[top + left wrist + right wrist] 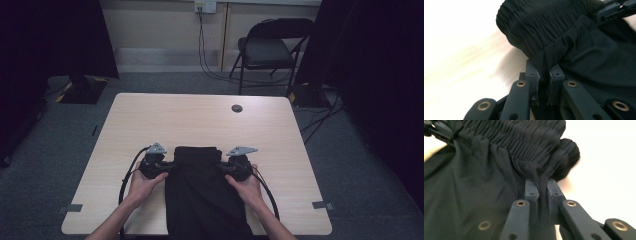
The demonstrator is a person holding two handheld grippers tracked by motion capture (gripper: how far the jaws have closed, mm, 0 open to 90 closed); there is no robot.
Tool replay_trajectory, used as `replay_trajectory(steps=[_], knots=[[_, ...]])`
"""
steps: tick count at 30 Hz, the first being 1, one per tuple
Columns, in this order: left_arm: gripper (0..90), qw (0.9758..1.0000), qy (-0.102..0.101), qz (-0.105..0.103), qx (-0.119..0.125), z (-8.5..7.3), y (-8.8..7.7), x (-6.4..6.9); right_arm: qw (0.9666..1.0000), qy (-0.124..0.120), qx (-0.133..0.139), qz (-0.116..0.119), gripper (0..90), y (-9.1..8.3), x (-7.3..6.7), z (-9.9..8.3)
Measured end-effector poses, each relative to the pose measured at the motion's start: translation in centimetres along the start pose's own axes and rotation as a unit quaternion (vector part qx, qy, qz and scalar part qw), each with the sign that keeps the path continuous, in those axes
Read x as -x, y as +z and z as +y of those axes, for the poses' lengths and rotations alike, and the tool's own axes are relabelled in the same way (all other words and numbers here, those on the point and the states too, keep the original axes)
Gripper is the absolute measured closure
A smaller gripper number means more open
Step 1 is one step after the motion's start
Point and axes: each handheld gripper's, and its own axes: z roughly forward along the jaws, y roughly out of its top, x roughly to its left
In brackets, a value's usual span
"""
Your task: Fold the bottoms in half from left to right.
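Pale wood-grain table (200, 120), square with rounded corners, on grey carpet. Small dark round grommet (237, 108) near the table's far edge, at about 1 o'clock from its centre. Two strips of grey tape at the near corners, one at 8 o'clock (74, 207), one at 4 o'clock (323, 204). Beyond the table, at 1 o'clock: one black folding chair (267, 47) against a cream wall, cables hanging from a wall socket (205, 6) at 12 o'clock. Black curtains at 10 o'clock and 3 o'clock; a stand base with yellow-black striping (82, 90) on the floor at 10 o'clock.

Counted: one table, one chair, one black garment, two grippers, two hands, two tape strips, one grommet. No readable writing or brand marks anywhere.

Black garment (202, 192) with an elastic gathered waistband, lying at 6 o'clock on the table, waistband toward the centre, the rest running off the near edge.

Left gripper (543, 85) at the waistband's 9 o'clock side, jaws pinched tight on a fold of the fabric just below the elastic. Right gripper (543, 196) at the 3 o'clock side, likewise clamped on bunched fabric. Both held level, pointing inward at each other across the cloth.
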Motion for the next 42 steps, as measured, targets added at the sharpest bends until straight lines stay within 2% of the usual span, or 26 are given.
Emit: replay_trajectory(steps=[4,6,9,11,12,15,17,19,20,21,24,26,28,31,32,35,36,37,38,40,42], knots=[[82.0,0.9997,0.001,0.006,0.025,0.8,-1.0,0.3,0.9997,-0.006,0.023,0.005,82.9,-1.3,-0.1,1.7],[82.0,0.999,0.001,0.007,0.044,1.2,-1.6,0.3,0.9994,-0.013,0.031,0.006,83.2,-1.7,-0.1,2.5],[82.1,0.9978,-0.002,0.004,0.066,2.2,-2.2,0.1,0.9989,-0.011,0.045,0.008,83.4,-2.4,0.1,3.7],[82.1,0.997,0.009,0.008,0.076,3.2,-2.5,0.0,0.9983,-0.012,0.057,0.006,83.5,-2.8,0.3,4.6],[82.1,0.9961,0.001,0.006,0.088,3.7,-2.7,-0.2,0.998,-0.01,0.062,0.006,83.5,-3.0,0.4,5.0],[82.1,0.9948,-0.009,0.016,0.1,4.6,-2.5,-0.9,0.9967,-0.013,0.08,0.005,83.6,-3.7,0.7,6.9],[82.1,0.9944,-0.003,0.026,0.102,5.4,-2.4,-1.1,0.9962,-0.017,0.085,0.0,83.7,-3.9,0.7,7.9],[82.1,0.9923,-0.006,0.016,0.123,6.4,-2.8,-1.1,0.9959,-0.022,0.088,-0.005,83.7,-4.0,1.0,9.0],[82.1,0.9905,-0.002,0.024,0.136,7.6,-3.2,-0.9,0.9957,-0.023,0.09,-0.006,83.7,-4.0,1.1,9.5],[82.1,0.9901,0.01,0.031,0.137,8.4,-3.4,-1.0,0.9952,-0.026,0.094,-0.01,83.8,-4.0,1.4,10.7],[82.1,0.9877,0.02,0.043,0.149,10.4,-4.3,-1.3,0.9934,-0.028,0.111,-0.013,83.9,-4.3,1.8,12.8],[82.2,0.9852,0.019,0.055,0.161,12.1,-5.1,-2.0,0.9916,-0.028,0.126,-0.014,84.0,-4.6,2.1,14.3],[82.6,0.9816,0.019,0.073,0.175,13.7,-6.0,-2.9,0.9894,-0.028,0.141,-0.016,84.1,-5.1,2.4,16.1],[83.5,0.9747,0.022,0.093,0.202,16.2,-7.5,-3.6,0.9848,-0.04,0.167,-0.022,84.4,-6.4,2.7,19.7],[83.6,0.9717,0.022,0.101,0.212,17.3,-8.1,-3.7,0.9836,-0.045,0.173,-0.025,84.5,-6.8,2.8,20.9],[83.8,0.9648,0.022,0.112,0.237,19.8,-9.4,-3.6,0.9791,-0.064,0.188,-0.045,84.7,-8.0,2.8,24.5],[83.8,0.9631,0.028,0.116,0.241,20.7,-9.8,-3.4,0.9775,-0.065,0.195,-0.049,84.8,-8.5,2.8,25.7],[83.8,0.9602,0.029,0.119,0.251,21.4,-10.3,-3.1,0.9757,-0.059,0.205,-0.051,84.8,-9.0,2.7,26.6],[83.8,0.9602,0.031,0.117,0.252,21.7,-10.5,-3.0,0.9737,-0.055,0.215,-0.049,84.8,-9.5,2.6,27.3],[83.8,0.9619,0.043,0.114,0.245,21.6,-10.7,-2.6,0.9737,-0.057,0.214,-0.054,84.8,-9.6,2.7,27.3],[83.8,0.9666,0.051,0.101,0.23,20.6,-10.1,-2.1,0.9763,-0.05,0.204,-0.051,84.8,-9.4,3.2,26.1]])
